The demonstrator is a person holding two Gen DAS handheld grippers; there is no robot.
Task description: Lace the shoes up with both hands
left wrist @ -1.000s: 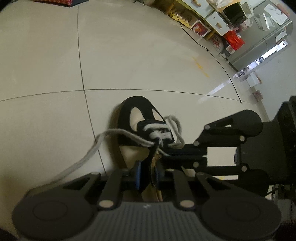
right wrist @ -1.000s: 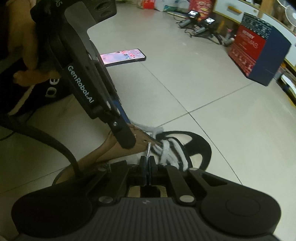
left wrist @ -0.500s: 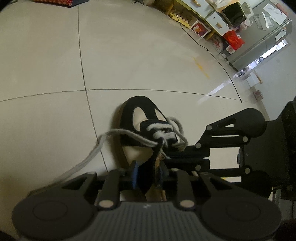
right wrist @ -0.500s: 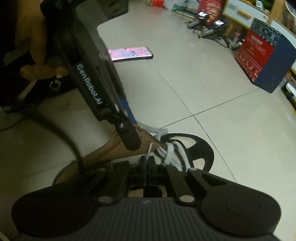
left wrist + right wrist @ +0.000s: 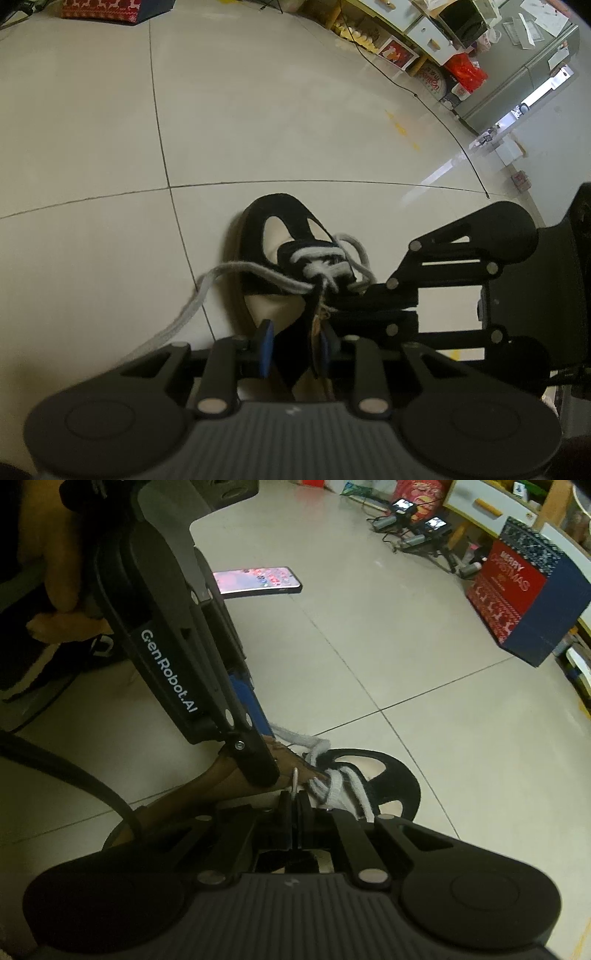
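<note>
Shoe (image 5: 284, 236) sits on the tiled floor (image 5: 258, 110), black and cream, toe pointing away from the left camera, and it's right under both tools. Its grey-white lace (image 5: 225, 273) crosses a few times over the front eyelets, with one long loose end trailing off across the tile toward the left of the left wrist view. The left gripper (image 5: 293, 349) has its blue-padded fingers (image 5: 265, 347) part way apart, straddling the dark tongue area of the shoe; can't tell if the pads actually press on anything, looks more like a gap. The right gripper (image 5: 294, 814) comes in from the side, fingers pinched tight together on the stiff tip of the lace (image 5: 294, 782), which pokes up just past the fingertips next to the laced section. In the right wrist view a hand (image 5: 61, 579) grips the left tool's handle, a phone (image 5: 258, 581) lies screen-up on the floor further back, and a red and blue Christmas box (image 5: 517, 590) stands well off to the right.
</note>
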